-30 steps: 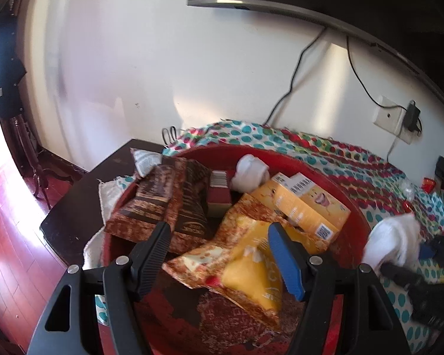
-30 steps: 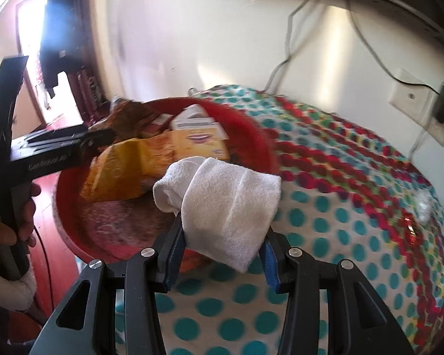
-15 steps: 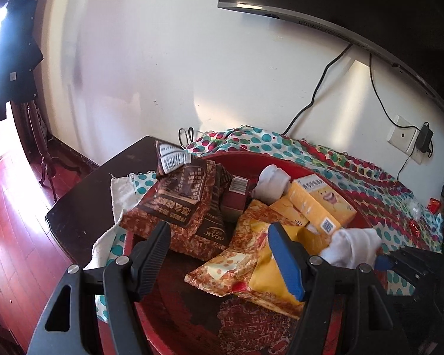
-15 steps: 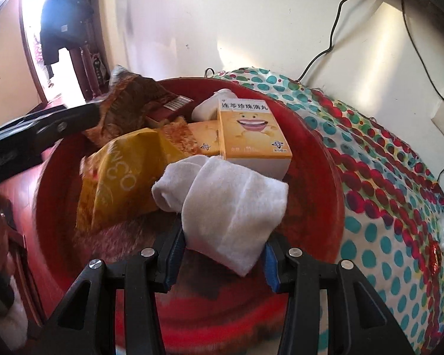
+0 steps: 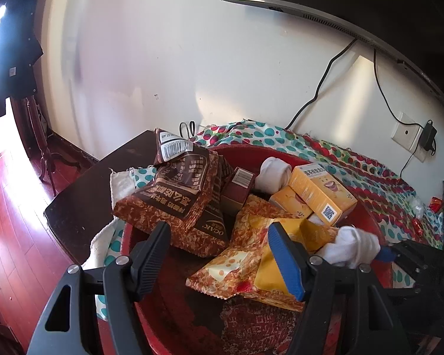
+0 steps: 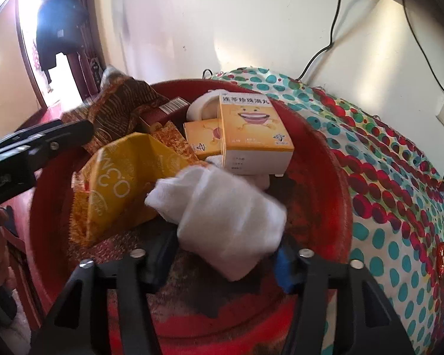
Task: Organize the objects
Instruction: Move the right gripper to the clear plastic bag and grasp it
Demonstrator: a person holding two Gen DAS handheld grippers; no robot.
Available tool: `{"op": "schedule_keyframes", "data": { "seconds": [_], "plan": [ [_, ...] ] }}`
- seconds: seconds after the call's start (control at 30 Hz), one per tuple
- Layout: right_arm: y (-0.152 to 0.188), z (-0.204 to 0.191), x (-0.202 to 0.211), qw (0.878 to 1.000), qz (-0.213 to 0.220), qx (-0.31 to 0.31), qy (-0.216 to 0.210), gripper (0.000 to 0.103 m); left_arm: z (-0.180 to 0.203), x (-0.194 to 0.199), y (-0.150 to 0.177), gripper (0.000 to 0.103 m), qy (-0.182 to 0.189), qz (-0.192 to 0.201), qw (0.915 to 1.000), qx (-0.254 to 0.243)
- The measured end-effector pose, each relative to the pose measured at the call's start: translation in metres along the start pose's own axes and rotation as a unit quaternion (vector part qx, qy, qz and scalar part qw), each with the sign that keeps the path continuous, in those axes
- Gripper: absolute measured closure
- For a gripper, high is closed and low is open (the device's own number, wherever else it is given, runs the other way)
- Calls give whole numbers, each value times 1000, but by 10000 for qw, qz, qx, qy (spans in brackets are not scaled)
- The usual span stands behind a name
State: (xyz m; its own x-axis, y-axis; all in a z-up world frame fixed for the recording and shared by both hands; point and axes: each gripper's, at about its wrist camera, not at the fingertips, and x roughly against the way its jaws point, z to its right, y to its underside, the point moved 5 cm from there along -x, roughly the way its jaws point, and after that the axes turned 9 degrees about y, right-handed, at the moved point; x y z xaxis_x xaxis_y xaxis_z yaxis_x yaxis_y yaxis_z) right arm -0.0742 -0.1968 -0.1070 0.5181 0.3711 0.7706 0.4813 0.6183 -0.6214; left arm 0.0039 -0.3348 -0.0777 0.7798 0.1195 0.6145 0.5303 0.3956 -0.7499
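Right gripper point(image 6: 225, 254) sits over the near side of the red basin point(image 6: 334, 183); its jaws have just been opening and the rolled white towel point(image 6: 231, 222) lies between them, pads looking clear of it, resting against the yellow snack bag point(image 6: 118, 183) just near of the yellow box point(image 6: 254, 130). Left gripper point(image 5: 219, 254) hangs spread wide and empty over the basin's near-left, above the brown snack bag point(image 5: 180, 195).
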Motion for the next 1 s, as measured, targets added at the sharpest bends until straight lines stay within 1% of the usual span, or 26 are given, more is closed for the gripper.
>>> {"op": "schedule_keyframes", "data": {
  "seconds": [0.03,0.1,0.23,0.3,0.43,0.53,0.57,0.7,0.77,0.87,1.0],
  "plan": [
    [2,2,4,10000,12,-44,-43,37,0,0,0,33,5,-1,10000,-2],
    [6,4,10,9999,43,-103,-61,33,0,0,0,33,14,0,10000,-13],
    [14,18,31,9990,175,-349,-218,31,2,-1,1,33,10,-12,10000,-40],
    [18,28,44,9981,245,-474,-322,28,3,-2,2,33,5,-41,10000,-66],
    [27,55,69,9964,437,-650,-328,28,8,-4,4,33,-4,-75,9998,-185],
    [34,87,81,9939,693,-856,-20,28,13,-4,6,33,5,-66,9996,-271],
    [37,99,82,9931,705,-934,96,28,15,-4,6,33,19,-68,9995,-293],
    [47,161,76,9875,585,-1329,615,28,19,-5,8,33,5,-56,9993,-368],
    [54,196,72,9817,542,-1531,991,28,20,-4,8,33,7,-25,9993,-364],
    [64,244,65,9726,457,-1792,1408,28,19,-5,8,33,27,-4,9995,-317],
    [75,299,56,9607,356,-2096,1786,28,20,-4,8,33,-4,56,9994,-347]
  ]
}}
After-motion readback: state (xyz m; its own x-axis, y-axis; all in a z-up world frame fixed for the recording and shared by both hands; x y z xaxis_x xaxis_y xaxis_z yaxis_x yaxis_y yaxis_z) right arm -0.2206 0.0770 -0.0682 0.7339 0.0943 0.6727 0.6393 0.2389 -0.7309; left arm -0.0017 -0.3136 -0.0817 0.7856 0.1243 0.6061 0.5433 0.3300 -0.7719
